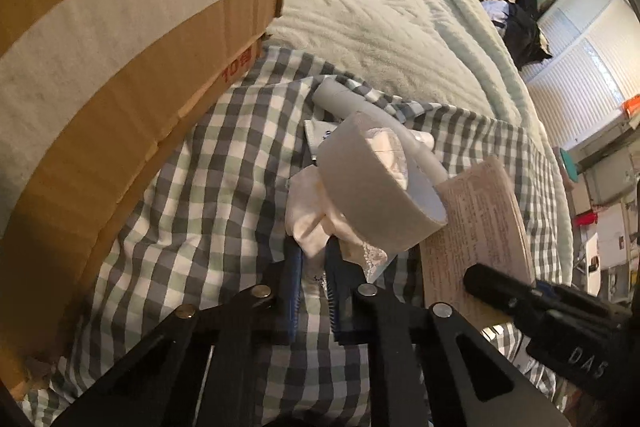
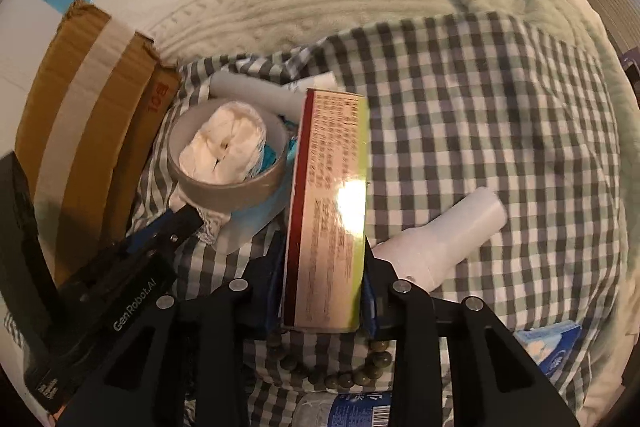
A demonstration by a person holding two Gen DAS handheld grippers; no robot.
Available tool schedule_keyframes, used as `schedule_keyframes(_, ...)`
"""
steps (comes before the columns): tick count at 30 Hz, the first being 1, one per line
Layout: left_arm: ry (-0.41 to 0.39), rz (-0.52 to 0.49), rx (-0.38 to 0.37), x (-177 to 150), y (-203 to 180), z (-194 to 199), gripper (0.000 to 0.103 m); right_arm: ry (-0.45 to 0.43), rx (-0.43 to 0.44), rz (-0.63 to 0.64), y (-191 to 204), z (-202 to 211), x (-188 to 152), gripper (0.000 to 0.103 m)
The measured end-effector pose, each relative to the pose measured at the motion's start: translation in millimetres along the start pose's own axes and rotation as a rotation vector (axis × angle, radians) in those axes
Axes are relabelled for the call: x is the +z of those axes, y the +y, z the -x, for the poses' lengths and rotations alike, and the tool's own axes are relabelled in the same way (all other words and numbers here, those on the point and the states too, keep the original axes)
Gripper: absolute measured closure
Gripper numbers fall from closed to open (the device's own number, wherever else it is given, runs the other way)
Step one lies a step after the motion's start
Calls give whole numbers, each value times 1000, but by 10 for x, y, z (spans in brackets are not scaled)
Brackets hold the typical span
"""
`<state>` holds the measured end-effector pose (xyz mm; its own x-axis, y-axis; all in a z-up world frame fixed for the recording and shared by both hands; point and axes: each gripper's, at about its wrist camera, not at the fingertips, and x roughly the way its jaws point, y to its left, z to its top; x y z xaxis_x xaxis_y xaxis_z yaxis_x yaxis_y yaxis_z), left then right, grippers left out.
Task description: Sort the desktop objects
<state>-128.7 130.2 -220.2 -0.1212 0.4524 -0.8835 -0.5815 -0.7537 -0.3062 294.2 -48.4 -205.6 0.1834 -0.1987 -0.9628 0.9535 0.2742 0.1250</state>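
My left gripper [image 1: 314, 259] is shut on a crumpled white tissue [image 1: 310, 219] that pokes through a grey tape roll [image 1: 372, 183]; the roll hangs on the tissue above the checked cloth. The same roll [image 2: 228, 183] and tissue [image 2: 222, 145] show in the right wrist view, with the left gripper's fingers [image 2: 176, 223] below them. My right gripper [image 2: 324, 291] is shut on a flat printed box [image 2: 330, 211] with a red edge and a green edge, held upright. That box shows in the left wrist view [image 1: 476, 227] too.
A taped cardboard box [image 1: 120, 67] stands at the left, also in the right wrist view [image 2: 92, 115]. A white bottle [image 2: 448, 235] lies right of my right gripper. Green beads [image 2: 340, 379], a water bottle [image 2: 352, 411], a blue tissue pack [image 2: 548, 347] and a grey tube [image 1: 340, 99] lie on the checked cloth [image 2: 480, 131].
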Motion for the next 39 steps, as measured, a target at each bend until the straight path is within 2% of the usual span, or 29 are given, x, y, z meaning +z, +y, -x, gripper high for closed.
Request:
schedule_keyframes(7,-27,-72,-13,52,-77,223,94,-38,-43,1,-34,257,48,73)
schedule_keyframes(14,-78,-169,43,78,-100,611,94,-57,-108,46,23,595,31,73)
schedule_keyframes(20,-103,-229,77,104,-64,952,94,-80,-154,66,240,870,58,73)
schedule_keyframes(23,-107,-224,83,132,-25,1132,94,-112,-182,100,423,1056,50,74)
schedule_keyframes(28,-87,-180,41,103,102,1386,94,-176,-180,119,649,1430,-34,74)
schedule_keyframes(31,-96,-177,51,25,151,1456,93,-204,-173,110,696,1611,-129,74)
schedule_keyframes(32,-92,-183,48,-10,153,1449,92,-204,-169,103,689,1637,-153,74)
schedule_keyframes(34,-76,-184,57,-55,144,1404,82,-210,-174,88,663,1664,-185,74)
schedule_keyframes(36,-50,-156,44,-106,130,1312,62,-202,-178,71,617,1638,-208,74)
schedule_keyframes(39,-31,-124,21,-120,47,1192,57,-184,-186,41,545,1565,-196,74)
